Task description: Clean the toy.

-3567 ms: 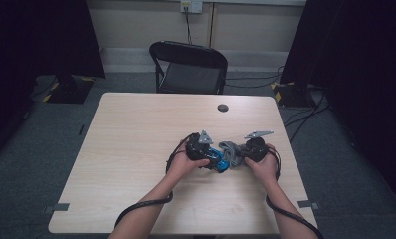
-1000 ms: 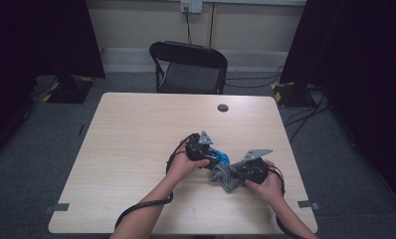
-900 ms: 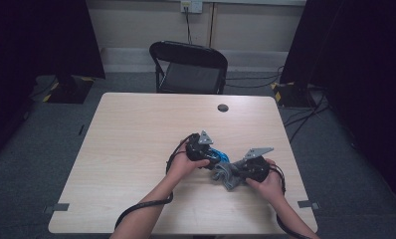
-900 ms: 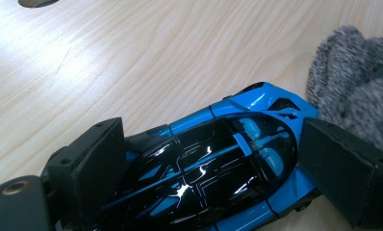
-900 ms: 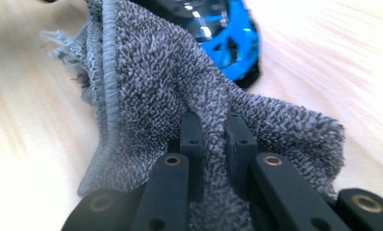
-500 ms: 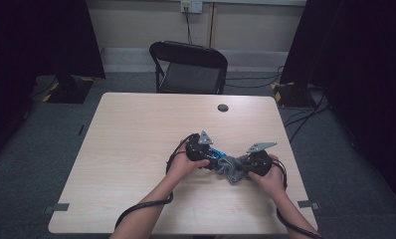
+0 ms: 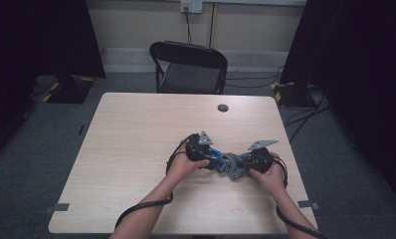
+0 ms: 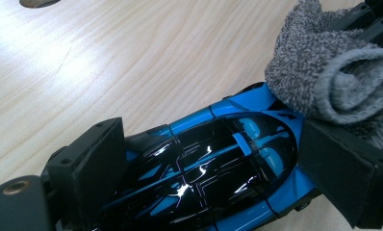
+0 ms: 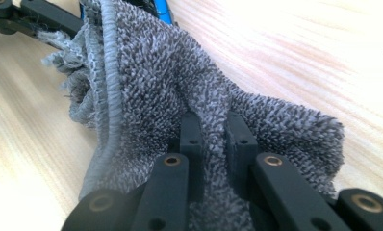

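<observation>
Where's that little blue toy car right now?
The blue toy car sits clamped between the left tongs on the near right part of the table, its front touched by the grey cloth held in the right tongs.

Both forearms come up from the near edge of the table and angle in toward each other, so the two hands sit close together. The left hand (image 7: 182, 163) wraps around the left gripper (image 7: 212, 158), which points to the person's right with its grey plate up; its jaws stand fairly wide, clamped against the two sides of the blue toy car (image 8: 213, 163). The right hand (image 7: 266, 175) holds the right gripper (image 7: 238, 167) aimed left at the other one. Its jaws are nearly together, pinching a fold of the grey cloth (image 9: 189, 86). A cable trails back along each forearm.
</observation>
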Demonstrator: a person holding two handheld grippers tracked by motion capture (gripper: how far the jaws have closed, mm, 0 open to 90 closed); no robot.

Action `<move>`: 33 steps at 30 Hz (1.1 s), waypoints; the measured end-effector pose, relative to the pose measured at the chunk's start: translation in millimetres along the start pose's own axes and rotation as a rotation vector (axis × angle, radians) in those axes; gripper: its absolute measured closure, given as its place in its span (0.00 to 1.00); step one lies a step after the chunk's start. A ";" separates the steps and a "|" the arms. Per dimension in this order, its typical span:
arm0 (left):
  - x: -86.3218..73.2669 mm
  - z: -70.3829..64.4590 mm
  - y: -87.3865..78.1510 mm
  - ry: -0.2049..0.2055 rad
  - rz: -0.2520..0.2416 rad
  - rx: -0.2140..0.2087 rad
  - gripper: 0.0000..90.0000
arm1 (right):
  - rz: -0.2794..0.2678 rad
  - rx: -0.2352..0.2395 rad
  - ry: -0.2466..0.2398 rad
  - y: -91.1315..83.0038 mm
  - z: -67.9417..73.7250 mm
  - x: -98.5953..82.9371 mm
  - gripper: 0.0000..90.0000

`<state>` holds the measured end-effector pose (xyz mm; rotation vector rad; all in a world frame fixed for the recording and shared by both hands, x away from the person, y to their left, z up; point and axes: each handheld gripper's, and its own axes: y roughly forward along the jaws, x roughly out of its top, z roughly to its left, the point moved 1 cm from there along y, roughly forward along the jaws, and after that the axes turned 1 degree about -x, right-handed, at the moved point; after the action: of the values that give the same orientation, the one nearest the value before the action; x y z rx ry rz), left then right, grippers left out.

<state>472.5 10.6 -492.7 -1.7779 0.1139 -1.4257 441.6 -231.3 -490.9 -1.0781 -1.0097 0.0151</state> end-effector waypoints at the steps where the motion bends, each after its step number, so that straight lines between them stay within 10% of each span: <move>1: 0.0 0.0 0.0 0.000 0.001 0.000 0.11 | 0.000 -0.003 0.000 0.1 -0.5 0.2 0.90; 33: 0.7 0.0 -0.1 0.000 0.006 -0.001 0.11 | 0.017 -0.100 0.035 15.0 -19.5 22.4 0.90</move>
<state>472.7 10.3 -492.2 -1.7769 0.1199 -1.4216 474.5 -227.2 -488.7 -1.1740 -0.9775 -0.0405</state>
